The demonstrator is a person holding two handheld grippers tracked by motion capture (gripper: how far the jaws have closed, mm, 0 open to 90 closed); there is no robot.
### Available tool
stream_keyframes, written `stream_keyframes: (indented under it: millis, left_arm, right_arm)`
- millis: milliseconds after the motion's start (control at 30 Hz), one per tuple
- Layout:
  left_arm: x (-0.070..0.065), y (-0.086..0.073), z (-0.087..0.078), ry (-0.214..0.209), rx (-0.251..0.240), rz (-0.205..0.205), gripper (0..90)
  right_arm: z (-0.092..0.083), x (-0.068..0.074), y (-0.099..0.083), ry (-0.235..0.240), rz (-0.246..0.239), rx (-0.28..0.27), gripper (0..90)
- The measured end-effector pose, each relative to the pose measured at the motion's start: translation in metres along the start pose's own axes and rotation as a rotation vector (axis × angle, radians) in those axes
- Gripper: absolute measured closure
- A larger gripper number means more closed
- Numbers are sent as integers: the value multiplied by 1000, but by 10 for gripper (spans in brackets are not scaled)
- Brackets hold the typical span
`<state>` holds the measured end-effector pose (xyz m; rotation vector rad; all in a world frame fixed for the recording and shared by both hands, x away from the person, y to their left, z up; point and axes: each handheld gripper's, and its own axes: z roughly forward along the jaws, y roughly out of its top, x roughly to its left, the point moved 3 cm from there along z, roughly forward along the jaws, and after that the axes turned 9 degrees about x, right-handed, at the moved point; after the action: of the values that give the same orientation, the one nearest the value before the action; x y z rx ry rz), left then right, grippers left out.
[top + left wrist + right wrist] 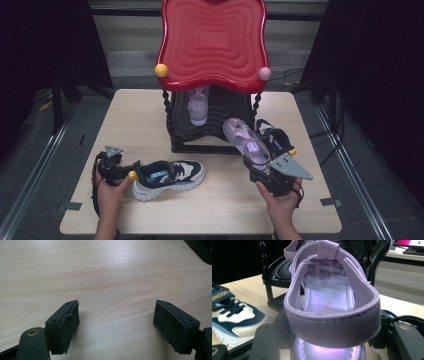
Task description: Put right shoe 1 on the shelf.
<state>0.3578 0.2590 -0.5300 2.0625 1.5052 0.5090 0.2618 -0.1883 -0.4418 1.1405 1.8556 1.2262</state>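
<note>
- Purple sandal [246, 141] — held at its heel by the right gripper [264, 169], lifted at 4 o'clock from the rack [210, 127].
- Light, soft straps; the stiffer heel band looks the surest hold.
- Left gripper [116, 325] fingers open over the table [105, 272].

Between the right gripper's [329, 340] jaws, the lilac sandal [329, 302] looks like smooth, pearly faux leather; beneath the left gripper [116, 322], the table [105, 270] is matt pale woodgrain.
</note>
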Motion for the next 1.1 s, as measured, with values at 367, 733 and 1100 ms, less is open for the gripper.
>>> stream_keyframes:
  millis: [367, 733, 1100]
  left_arm:
    - [0, 0, 0, 0, 0, 0, 205]
    - [0, 0, 0, 0, 0, 0, 205]
    - [0, 0, 0, 0, 0, 0, 205]
  right_arm:
    - [20, 12, 17, -79, 29, -63, 368]
    - [39, 15, 23, -118, 45, -93, 368]
    - [55, 13, 35, -165, 100, -127, 368]
